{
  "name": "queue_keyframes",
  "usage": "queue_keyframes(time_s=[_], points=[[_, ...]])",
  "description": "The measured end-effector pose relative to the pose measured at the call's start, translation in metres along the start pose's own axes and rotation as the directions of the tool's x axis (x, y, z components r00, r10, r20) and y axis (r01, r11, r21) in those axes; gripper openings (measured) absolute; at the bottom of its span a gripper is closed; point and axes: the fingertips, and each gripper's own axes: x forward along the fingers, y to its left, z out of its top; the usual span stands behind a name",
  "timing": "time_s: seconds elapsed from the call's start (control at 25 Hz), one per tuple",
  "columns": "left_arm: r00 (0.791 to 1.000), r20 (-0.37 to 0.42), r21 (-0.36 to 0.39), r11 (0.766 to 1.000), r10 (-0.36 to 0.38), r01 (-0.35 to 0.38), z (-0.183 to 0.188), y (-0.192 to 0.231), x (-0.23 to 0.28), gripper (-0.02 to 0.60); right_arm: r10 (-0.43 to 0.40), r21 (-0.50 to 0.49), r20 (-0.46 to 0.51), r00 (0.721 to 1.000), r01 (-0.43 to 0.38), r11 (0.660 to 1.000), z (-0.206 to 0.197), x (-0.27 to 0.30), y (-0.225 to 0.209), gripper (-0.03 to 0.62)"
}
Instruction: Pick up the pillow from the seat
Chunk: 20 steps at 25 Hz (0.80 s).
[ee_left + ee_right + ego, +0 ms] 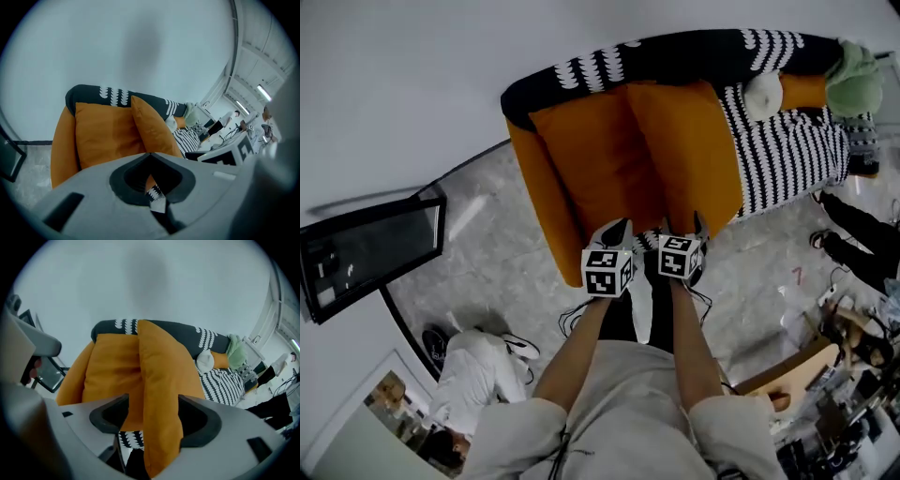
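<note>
The sofa in a black-and-white patterned cover (787, 155) backs onto a white wall (412, 84). Grey marbled floor (487, 281) lies open to its left as far as a black-framed panel (370, 248). The orange fabric pillow (689, 155) lies on the seat beside a second orange pillow (591, 159), its long axis running from the backrest to the front edge at your grippers. Your right gripper (152, 416) has its jaws apart with that pillow's near edge between them. Your left gripper (150, 157) has its jaws together, empty. The marker cubes (607, 270) show only black-and-white squares.
</note>
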Motion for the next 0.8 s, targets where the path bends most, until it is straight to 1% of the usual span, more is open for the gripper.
queue_keyframes(time_s=[0.08,0.2,0.36,0.48,0.56,0.6,0.68,0.8], points=[[1.000,-0.022,0.007,1.000,-0.010,0.010,-0.008,0.010,0.005,0.009,-0.060,-0.003,-0.039,0.997,0.060,0.998,-0.011,0.017,-0.009,0.304],[0.999,-0.042,0.011,1.000,-0.022,0.022,-0.019,0.025,0.013,0.009,-0.151,-0.053,-0.068,0.986,0.147,0.988,-0.020,0.039,-0.019,0.345],[0.997,-0.071,0.042,0.998,-0.041,0.044,-0.035,0.035,0.034,0.009,-0.220,-0.117,-0.106,0.970,0.207,0.971,-0.034,0.072,-0.022,0.411],[0.995,-0.087,0.058,0.996,-0.056,0.061,-0.042,0.038,0.051,0.009,-0.297,-0.197,-0.134,0.945,0.268,0.943,-0.043,0.090,-0.026,0.461],[0.994,-0.092,0.066,0.995,-0.064,0.070,-0.046,0.040,0.058,0.009,-0.358,-0.236,-0.137,0.923,0.321,0.917,-0.045,0.096,-0.036,0.471],[0.993,-0.092,0.070,0.995,-0.068,0.074,-0.049,0.041,0.062,0.009,-0.379,-0.234,-0.140,0.915,0.341,0.910,-0.045,0.097,-0.043,0.471],[0.993,-0.096,0.074,0.994,-0.073,0.081,-0.055,0.042,0.069,0.009,-0.391,-0.213,-0.154,0.907,0.356,0.910,-0.045,0.101,-0.054,0.491],[0.991,-0.107,0.076,0.993,-0.079,0.087,-0.065,0.040,0.078,0.009,-0.369,-0.209,-0.172,0.913,0.332,0.920,-0.050,0.119,-0.057,0.506]])
